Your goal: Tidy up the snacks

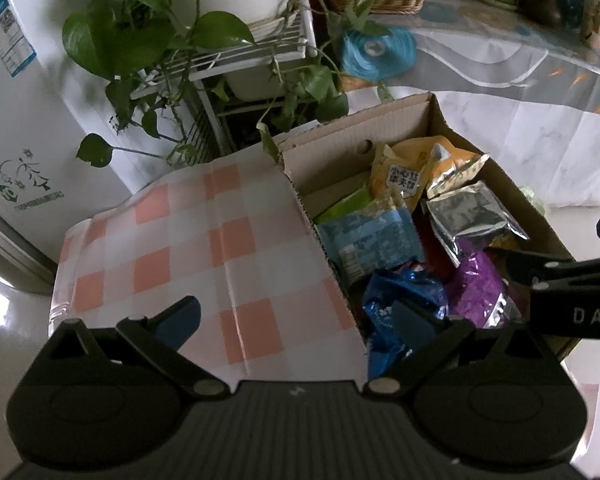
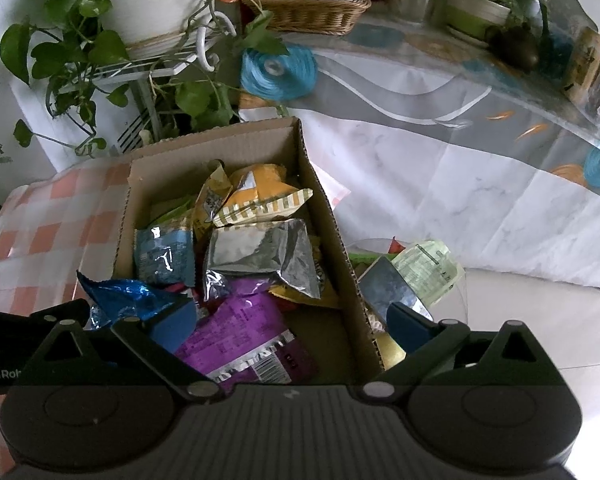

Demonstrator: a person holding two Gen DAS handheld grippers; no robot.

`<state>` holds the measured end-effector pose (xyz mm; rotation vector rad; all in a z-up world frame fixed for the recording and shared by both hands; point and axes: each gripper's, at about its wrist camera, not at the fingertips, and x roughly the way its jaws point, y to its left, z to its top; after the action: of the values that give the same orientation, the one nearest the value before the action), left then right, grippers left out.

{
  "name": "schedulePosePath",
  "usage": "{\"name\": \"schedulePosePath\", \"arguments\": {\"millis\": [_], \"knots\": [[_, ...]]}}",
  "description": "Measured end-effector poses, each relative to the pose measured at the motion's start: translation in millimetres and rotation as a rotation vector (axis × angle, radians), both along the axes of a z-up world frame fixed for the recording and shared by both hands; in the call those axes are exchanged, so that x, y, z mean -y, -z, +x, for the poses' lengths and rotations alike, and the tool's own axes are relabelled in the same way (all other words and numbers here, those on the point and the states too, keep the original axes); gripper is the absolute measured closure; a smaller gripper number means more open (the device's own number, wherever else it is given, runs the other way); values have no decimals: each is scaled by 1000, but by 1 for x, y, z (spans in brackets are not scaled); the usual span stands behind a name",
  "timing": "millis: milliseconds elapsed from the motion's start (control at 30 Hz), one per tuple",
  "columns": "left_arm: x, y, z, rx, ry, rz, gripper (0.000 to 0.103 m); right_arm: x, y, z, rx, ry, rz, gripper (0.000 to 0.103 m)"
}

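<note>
Purple packet (image 2: pixel 240 336) — in cardboard box (image 2: pixel 324 216)

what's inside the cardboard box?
The cardboard box holds loose snack packs: a purple bag, silver pouch, shiny blue bag, light blue pack, yellow packs. Anything beneath them, and most of the box floor, is covered.

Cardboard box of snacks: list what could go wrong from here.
1. The cardboard box is heaped with loose packets; pulling the purple bag could drag the silver bag lying over it.
2. The open right gripper straddles the box's wall, so closing may pinch cardboard instead.
3. The left gripper sits close beside it over the blue bag; the two could collide.
</note>
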<state>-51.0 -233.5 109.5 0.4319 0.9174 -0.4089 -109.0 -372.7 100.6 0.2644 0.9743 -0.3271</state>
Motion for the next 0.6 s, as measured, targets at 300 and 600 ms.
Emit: {"name": "schedulePosePath", "arguments": {"millis": [300,600], "knots": [[-4,3,2,-10,-9,-1,2,-2,1,3,-7,-11,-2,0],[-17,5,3,1,-14,9,1,-14,2,7,-12,-47,-6,0]]}}
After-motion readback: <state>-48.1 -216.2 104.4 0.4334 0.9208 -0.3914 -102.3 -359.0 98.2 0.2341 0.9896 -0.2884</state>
